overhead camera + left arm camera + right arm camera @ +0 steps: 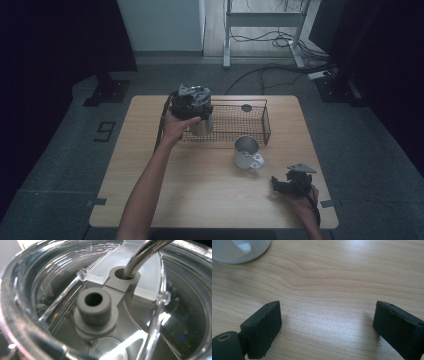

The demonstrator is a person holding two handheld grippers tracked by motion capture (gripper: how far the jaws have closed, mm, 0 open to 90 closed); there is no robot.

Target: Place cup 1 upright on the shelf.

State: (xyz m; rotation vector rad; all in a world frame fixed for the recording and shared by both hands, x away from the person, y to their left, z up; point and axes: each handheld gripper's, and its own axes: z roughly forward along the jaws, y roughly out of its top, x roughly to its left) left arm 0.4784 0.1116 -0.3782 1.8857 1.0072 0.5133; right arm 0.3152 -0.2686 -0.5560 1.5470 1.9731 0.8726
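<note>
A steel tumbler (pixel 201 126) with a clear lid (pixel 75 270) stands at the left end of a black wire basket (pixel 265 120). My left gripper (pixel 196 112) sits on top of it, gripping it. The lid lies right against that gripper's camera and hides the jaws. Its grey stopper (pixel 93 305) and a metal straw (pixel 140 255) show through it. My right gripper (pixel 276 184) rests near the table's front right corner, open, with only bare wood between its pads (pixel 264 325). A steel mug (pixel 247 151) stands in front of the basket; its base (pixel 239 250) shows blurred in the right gripper view.
A small dark round object (pixel 246 107) lies at the back of the basket. The wooden table (pixel 210 200) has free room at the left and front. Beyond the table's far edge are a desk frame and cables on the floor (pixel 280 40).
</note>
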